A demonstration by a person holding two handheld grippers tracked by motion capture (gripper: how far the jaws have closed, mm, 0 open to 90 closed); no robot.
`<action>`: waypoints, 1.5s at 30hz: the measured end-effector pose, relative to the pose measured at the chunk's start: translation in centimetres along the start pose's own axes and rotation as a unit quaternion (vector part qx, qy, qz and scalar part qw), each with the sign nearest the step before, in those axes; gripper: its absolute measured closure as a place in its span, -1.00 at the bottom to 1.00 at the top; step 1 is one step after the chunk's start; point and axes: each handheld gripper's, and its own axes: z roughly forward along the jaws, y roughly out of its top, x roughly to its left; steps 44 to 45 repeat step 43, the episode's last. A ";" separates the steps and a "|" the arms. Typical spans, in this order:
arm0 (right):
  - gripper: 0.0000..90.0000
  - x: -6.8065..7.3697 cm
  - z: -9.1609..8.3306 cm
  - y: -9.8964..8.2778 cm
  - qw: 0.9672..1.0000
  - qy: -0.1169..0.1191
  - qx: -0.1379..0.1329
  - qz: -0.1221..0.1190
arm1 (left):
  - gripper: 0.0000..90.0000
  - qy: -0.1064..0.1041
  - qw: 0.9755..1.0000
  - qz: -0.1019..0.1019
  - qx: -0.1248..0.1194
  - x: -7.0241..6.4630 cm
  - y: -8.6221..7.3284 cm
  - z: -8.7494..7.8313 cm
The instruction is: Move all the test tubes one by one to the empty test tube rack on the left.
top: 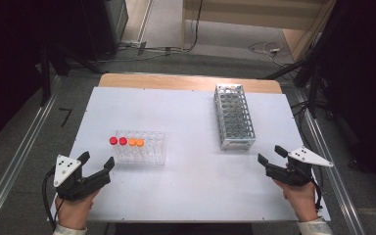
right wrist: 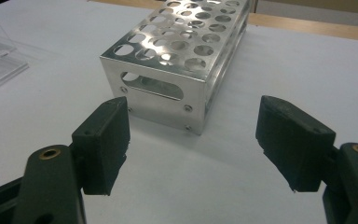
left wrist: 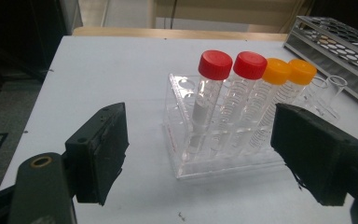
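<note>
A clear plastic tube rack [top: 149, 152] stands on the left half of the white table [top: 200, 181]. It holds two red-capped tubes [top: 118, 141] and two orange-capped tubes [top: 136, 142] upright in its left end. A bare metal rack [top: 234, 116] with many round holes stands at the right. My left gripper [top: 97, 159] rests near the front left, open, just short of the clear rack. In the left gripper view the jaws stand wide around the view of the red caps [left wrist: 232, 64] and orange caps [left wrist: 290, 71]. My right gripper [top: 270, 153] is open, near the metal rack's [right wrist: 177, 60] front end.
The table's wooden far edge [top: 191, 81] borders grey floor with cables. Metal rails [top: 323, 147] run along both sides of the table. Two open uncapped tubes [left wrist: 328, 88] stand in the clear rack [left wrist: 223, 163] beyond the orange ones. A hand holds each gripper at the front edge.
</note>
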 end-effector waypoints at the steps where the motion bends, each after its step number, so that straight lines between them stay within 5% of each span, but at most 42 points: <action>1: -0.46 -0.1 0.0 -0.1 1.000 -0.002 0.000 -0.001 | -0.57 0.002 1.000 -0.001 0.000 0.1 0.0 0.0; 27: -0.46 -3.2 -2.2 -1.7 0.998 -0.045 0.000 0.032 | -0.59 0.035 0.999 0.013 0.003 0.9 -0.7 -0.2; 39: -0.46 -5.6 -2.7 -3.1 0.992 -0.109 0.014 0.060 | -0.61 0.066 0.997 0.005 0.026 2.8 -1.7 0.1; 45: -0.48 -6.5 -2.4 -3.7 0.990 -0.122 0.025 0.070 | -0.61 0.078 0.996 -0.005 0.039 3.8 -2.2 0.7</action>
